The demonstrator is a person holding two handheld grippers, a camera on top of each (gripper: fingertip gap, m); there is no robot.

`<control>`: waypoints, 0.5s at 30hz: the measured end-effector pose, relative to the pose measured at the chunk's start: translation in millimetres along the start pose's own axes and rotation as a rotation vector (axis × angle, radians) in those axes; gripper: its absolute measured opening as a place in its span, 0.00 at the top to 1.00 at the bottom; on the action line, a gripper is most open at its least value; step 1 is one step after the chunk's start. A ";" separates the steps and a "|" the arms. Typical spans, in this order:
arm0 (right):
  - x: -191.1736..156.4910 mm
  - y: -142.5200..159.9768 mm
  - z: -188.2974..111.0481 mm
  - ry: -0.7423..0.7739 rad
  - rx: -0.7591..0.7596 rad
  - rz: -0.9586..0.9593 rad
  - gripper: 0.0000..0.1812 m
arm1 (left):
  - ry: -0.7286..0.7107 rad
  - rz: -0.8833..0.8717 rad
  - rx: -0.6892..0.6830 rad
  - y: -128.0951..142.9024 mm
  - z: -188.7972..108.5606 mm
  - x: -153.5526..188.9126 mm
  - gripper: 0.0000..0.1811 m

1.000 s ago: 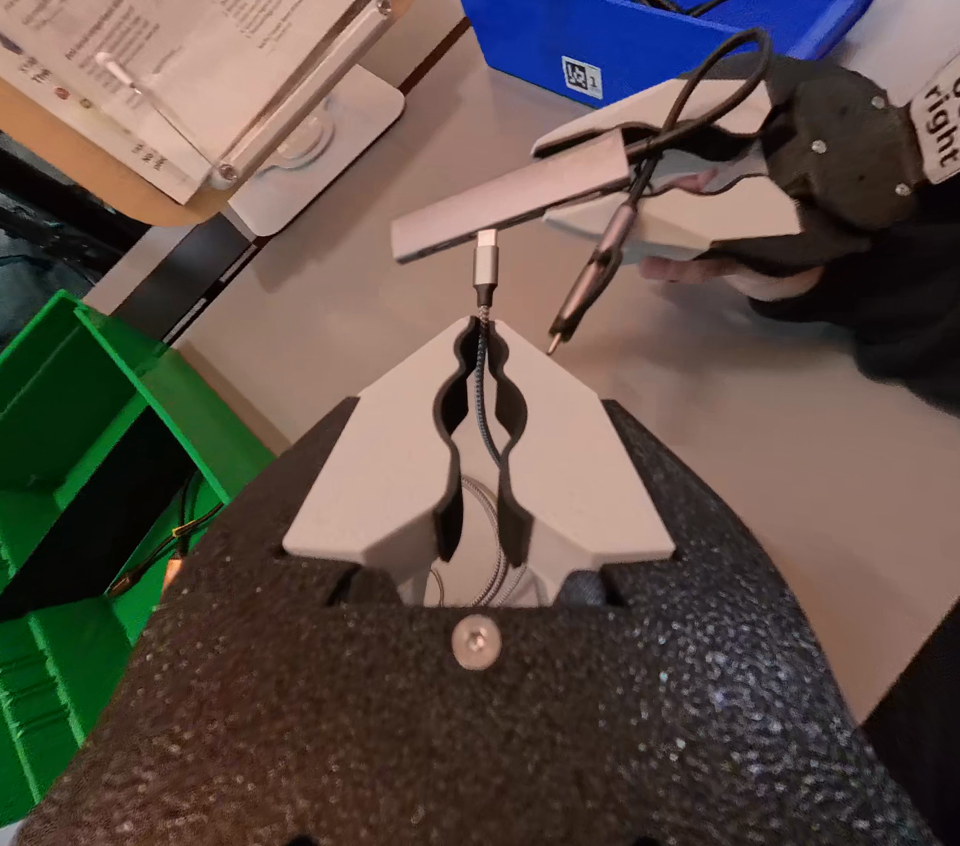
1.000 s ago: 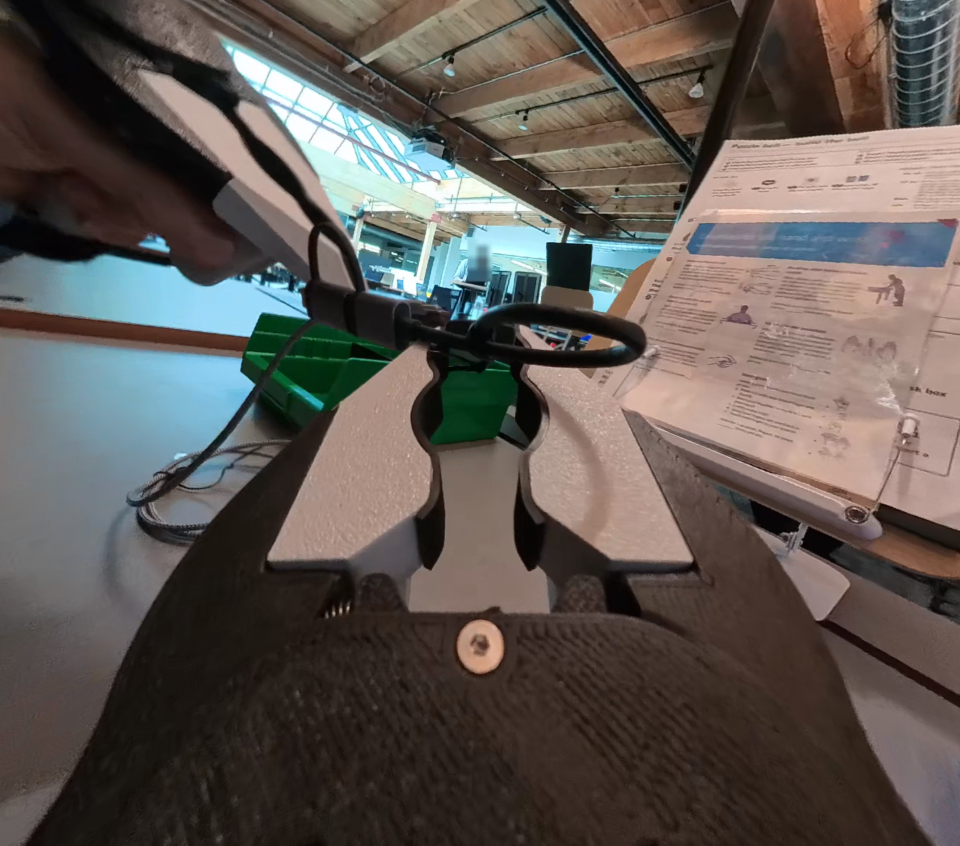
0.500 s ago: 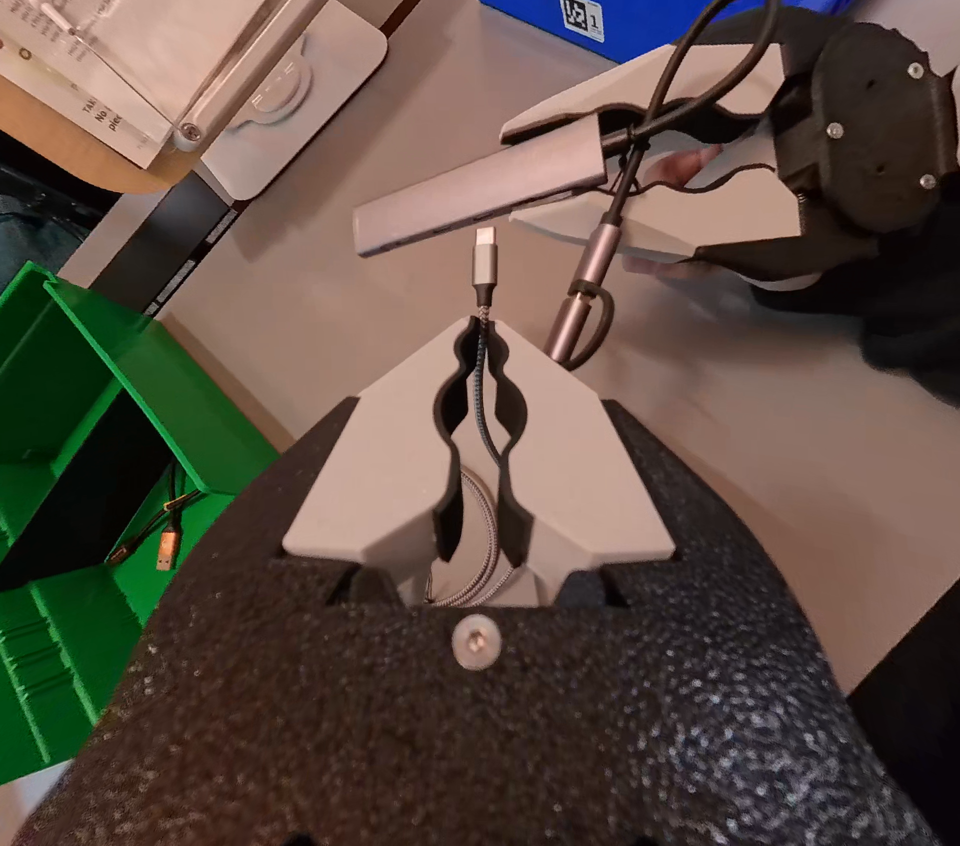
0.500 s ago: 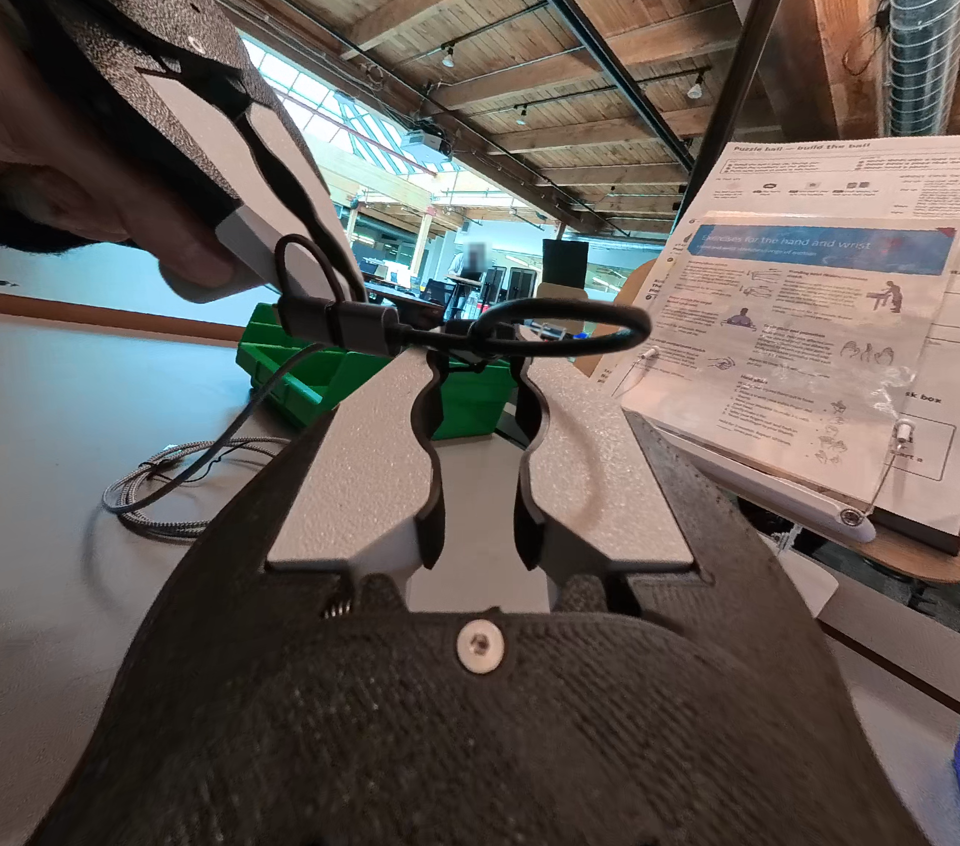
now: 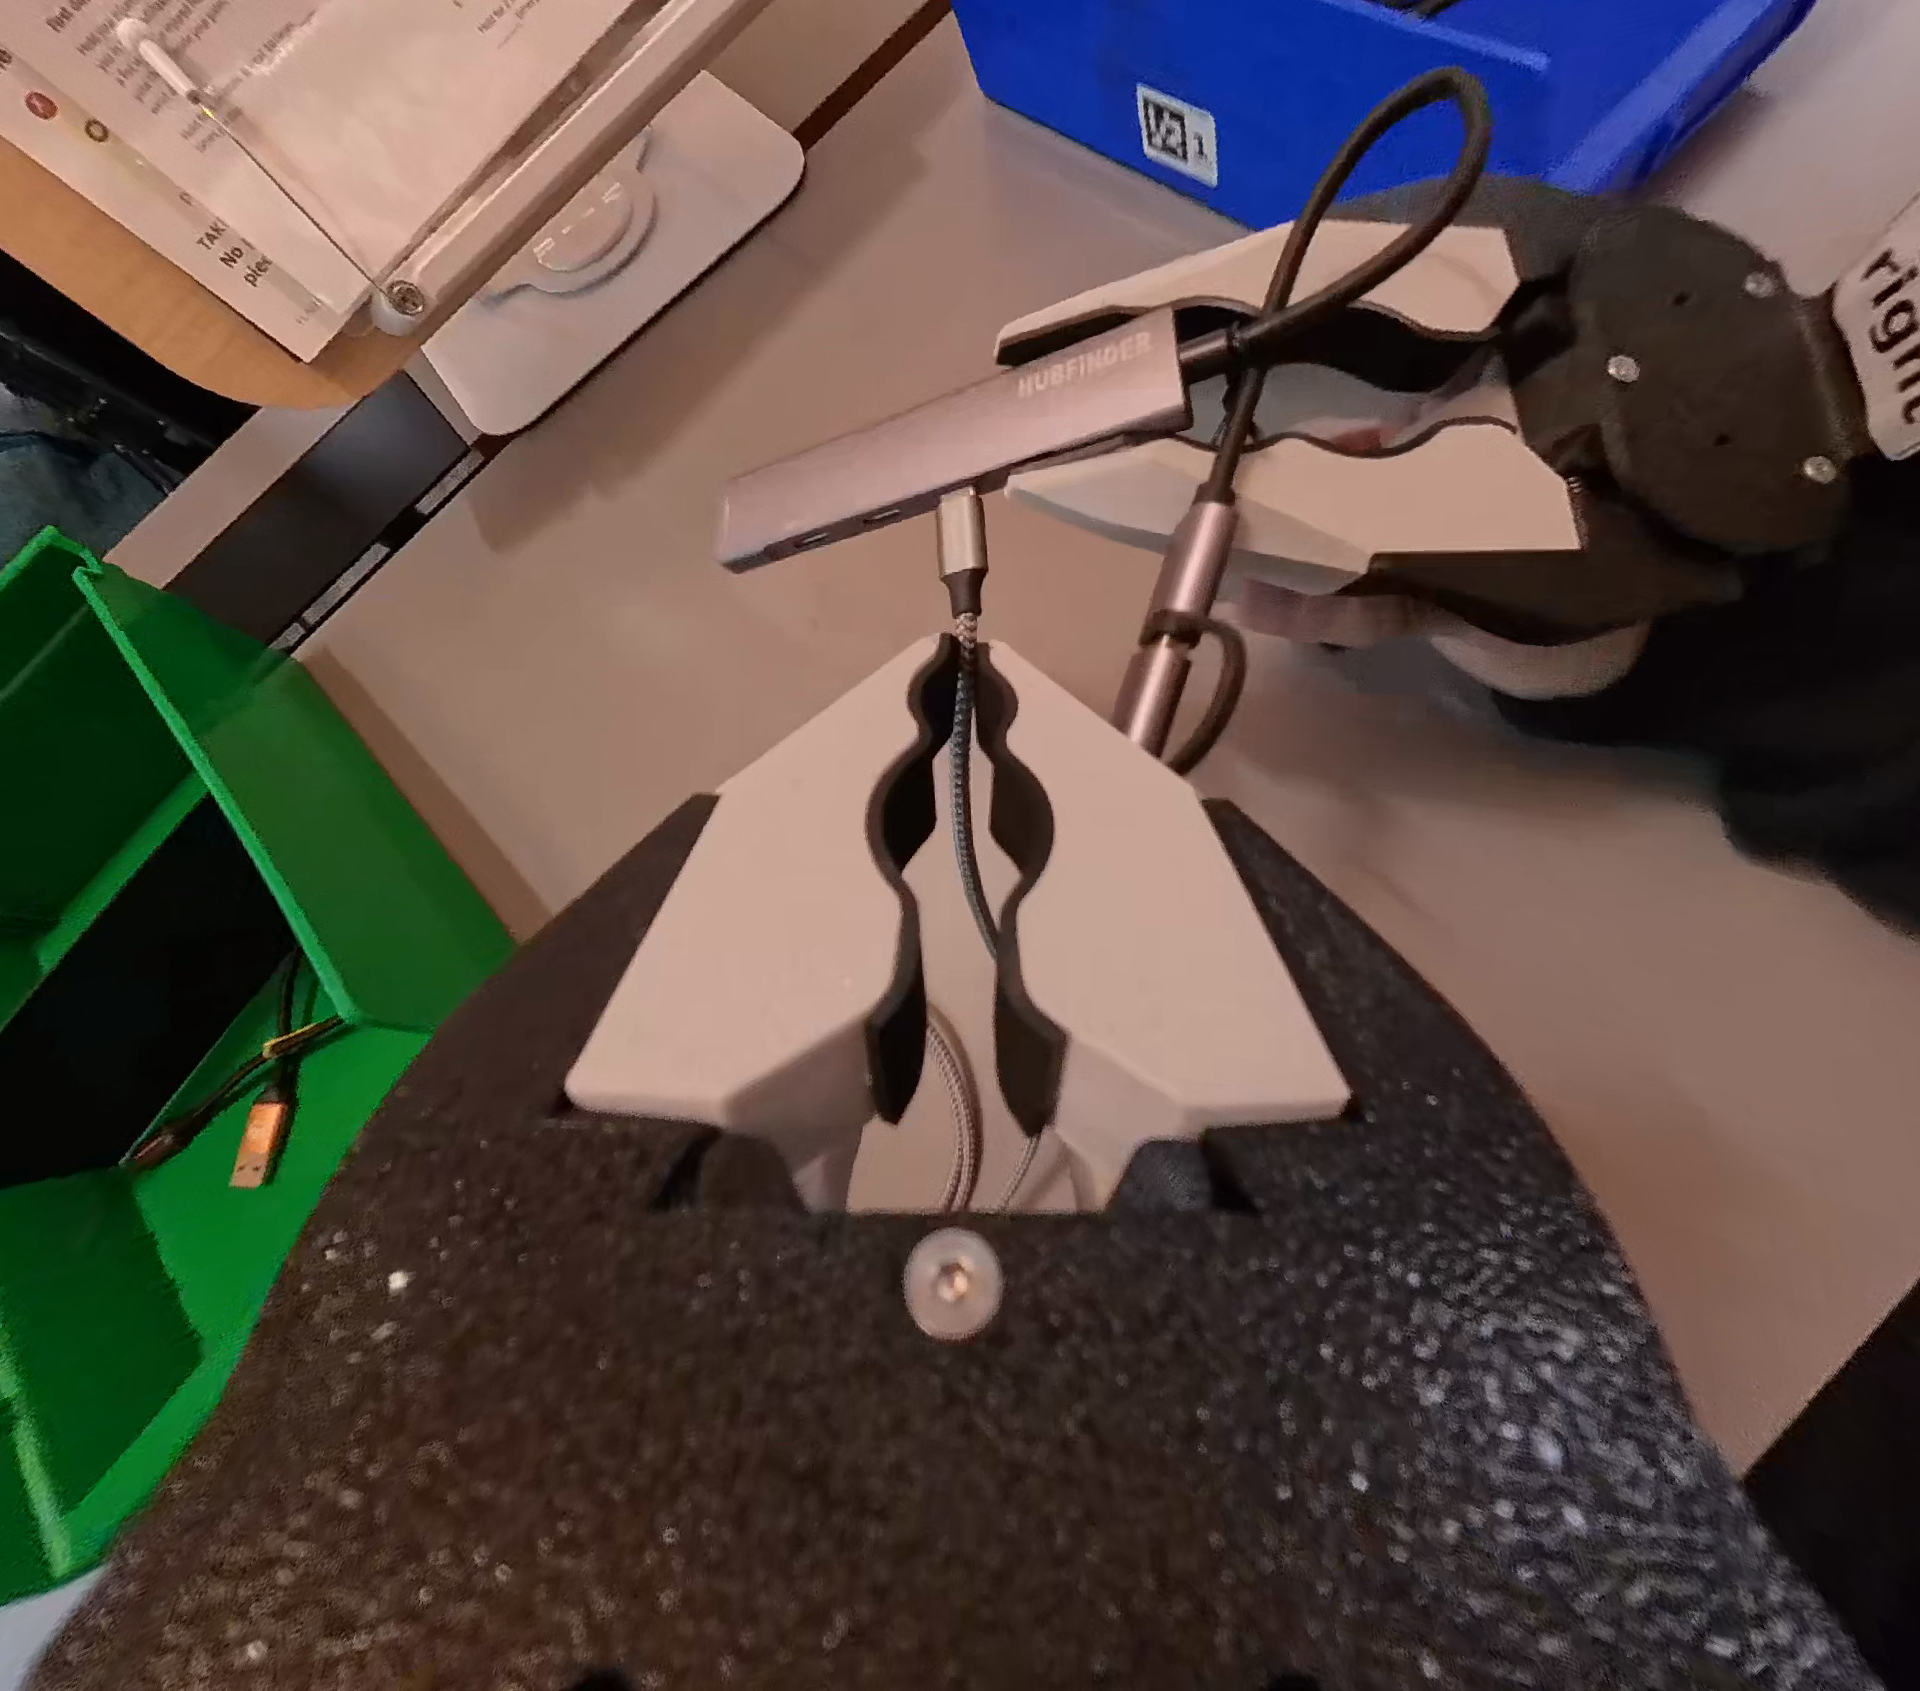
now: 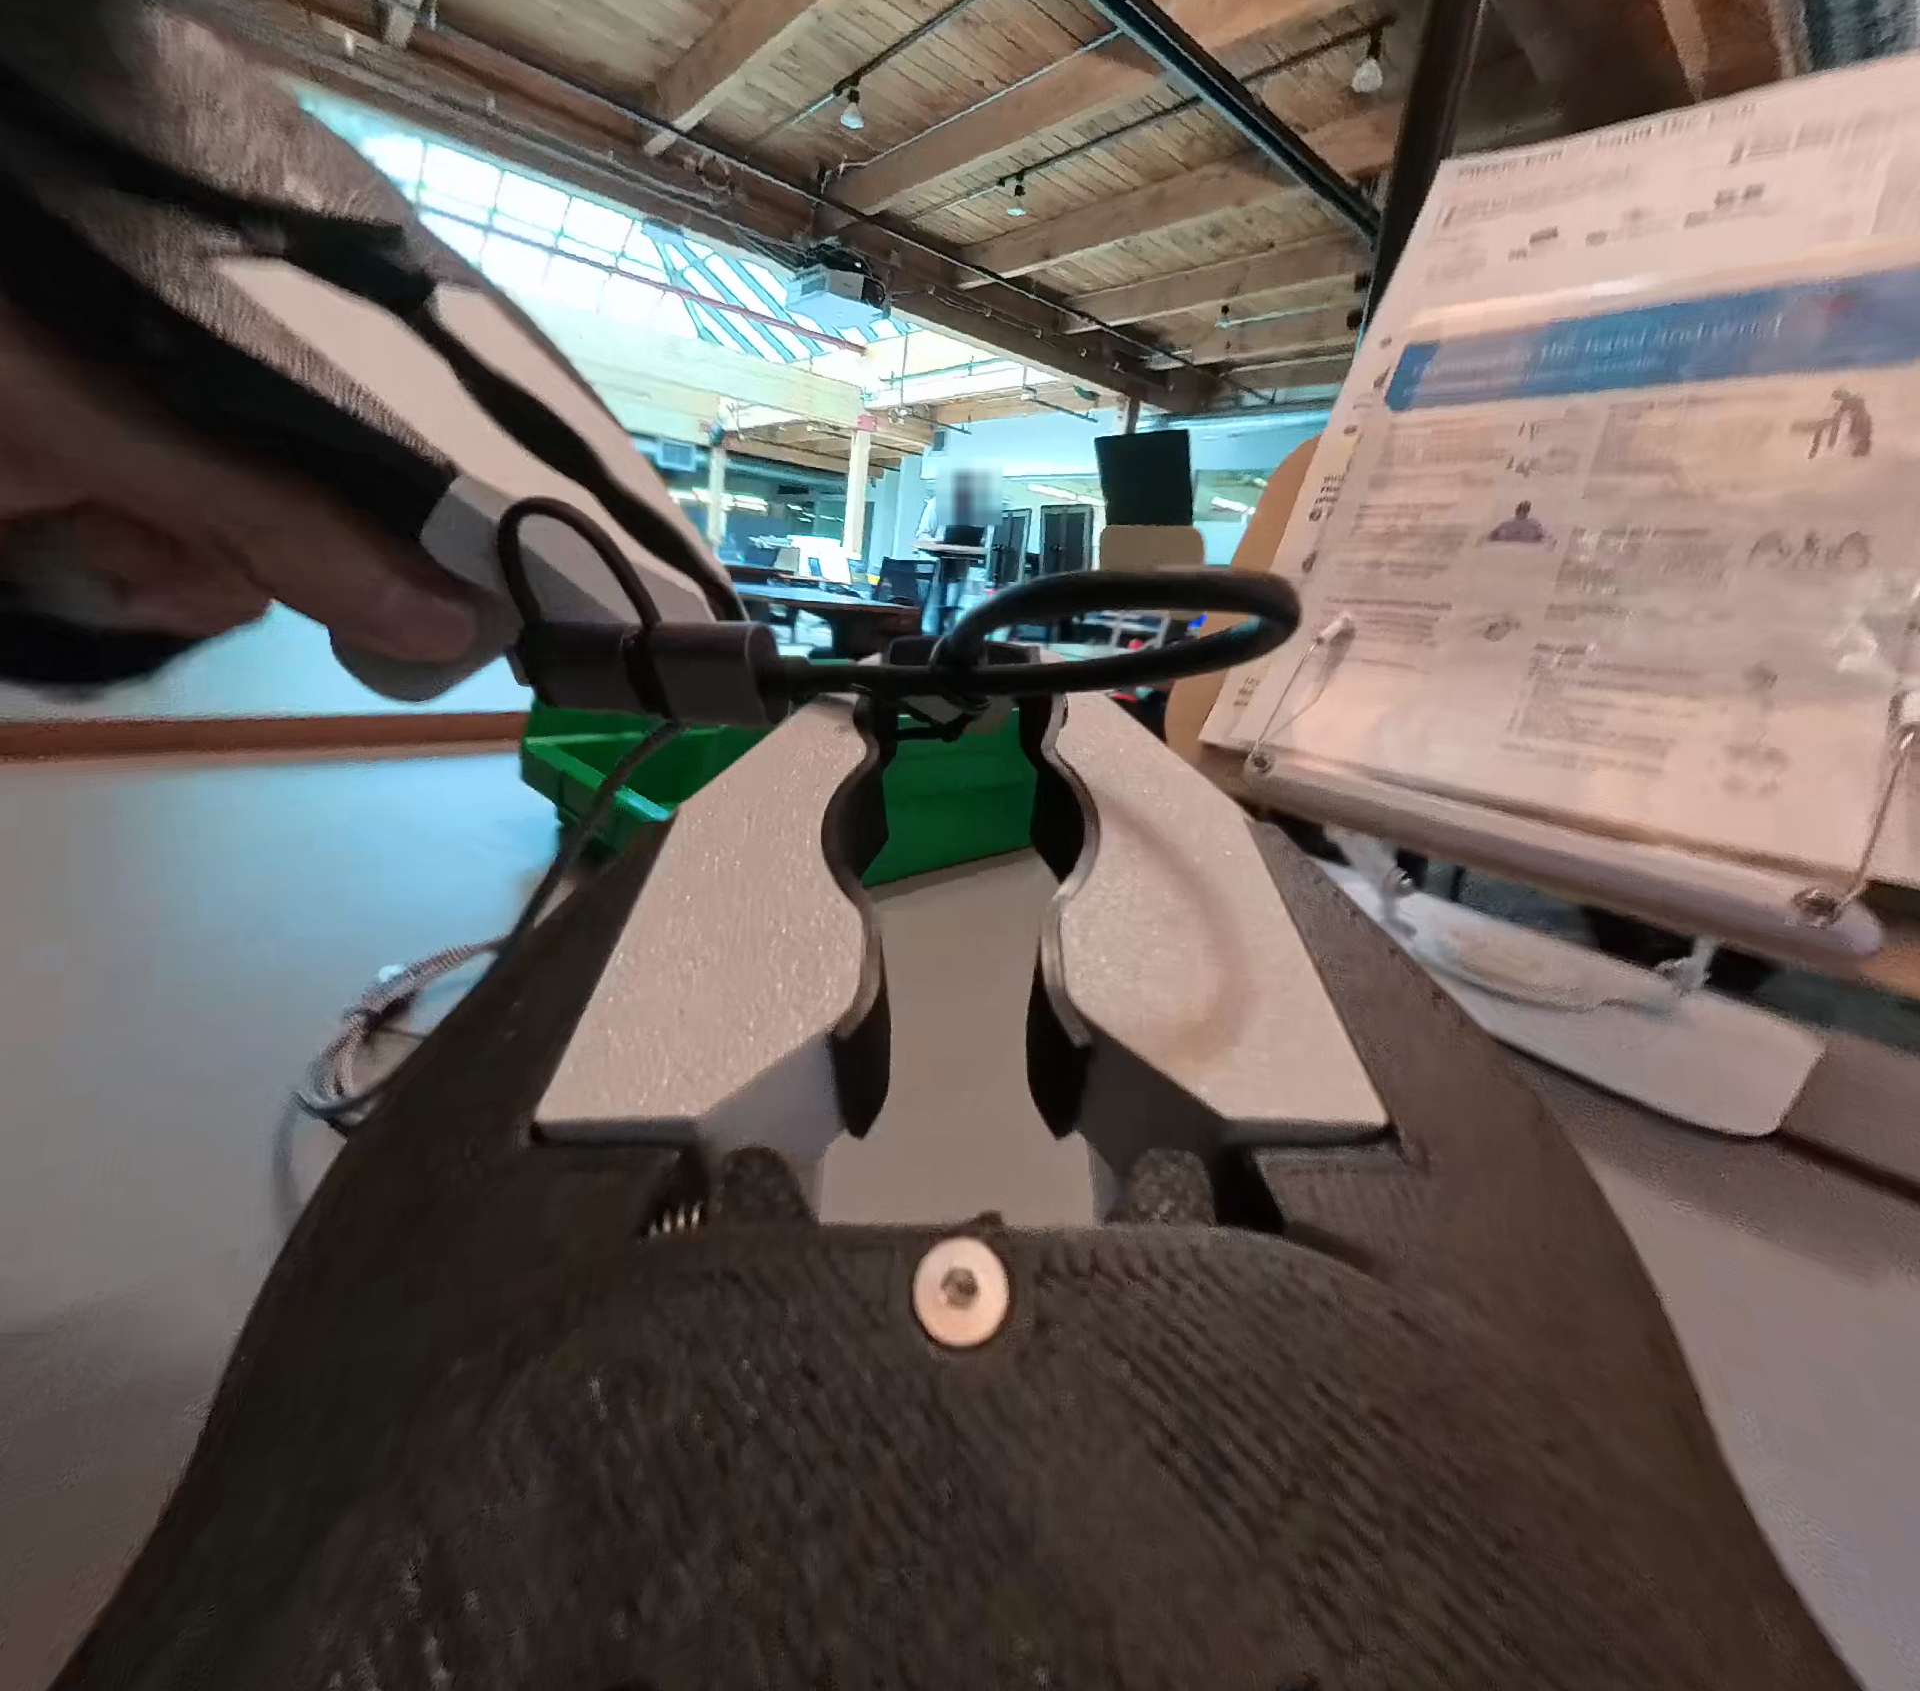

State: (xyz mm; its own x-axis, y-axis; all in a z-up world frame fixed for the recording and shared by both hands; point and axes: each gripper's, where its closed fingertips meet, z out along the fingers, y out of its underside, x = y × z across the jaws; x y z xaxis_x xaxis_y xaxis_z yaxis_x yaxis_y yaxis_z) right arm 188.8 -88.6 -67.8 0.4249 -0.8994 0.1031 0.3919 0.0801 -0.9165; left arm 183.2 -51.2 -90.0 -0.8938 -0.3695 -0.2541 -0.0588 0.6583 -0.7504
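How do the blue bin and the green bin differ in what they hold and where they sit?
The blue bin sits beyond the right gripper and holds an upright grey hub and dark cables; the green bin sits left of the left gripper and holds an orange-tipped cable. Both are open plastic bins.

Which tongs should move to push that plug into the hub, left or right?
Probably left. The left tongs grip the braided cable just behind the plug, which meets the hub edge; the right tongs only hold the hub.
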 end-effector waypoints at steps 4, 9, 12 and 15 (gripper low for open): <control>5.8 1.0 -1.8 0.001 0.005 0.086 0.88 | 0.047 -0.053 0.052 -1.6 6.2 4.0 1.00; 13.8 -14.0 -6.4 0.003 0.082 0.094 0.88 | 0.172 -0.241 0.268 -19.2 3.1 11.0 0.98; 8.8 -18.7 -6.3 -0.008 0.100 0.073 0.88 | 0.223 -0.364 0.280 -13.8 8.6 12.5 0.91; 3.4 -18.1 -4.8 -0.021 0.094 0.040 0.88 | 0.250 -0.436 0.317 -13.5 10.3 14.2 0.93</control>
State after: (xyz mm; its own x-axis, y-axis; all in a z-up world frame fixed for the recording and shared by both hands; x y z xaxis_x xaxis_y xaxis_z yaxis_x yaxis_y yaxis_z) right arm 179.3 -95.1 -52.7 0.4583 -0.8855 0.0761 0.4490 0.1567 -0.8797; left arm 176.0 -72.1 -89.8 -0.8968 -0.3708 0.2413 -0.3431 0.2387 -0.9085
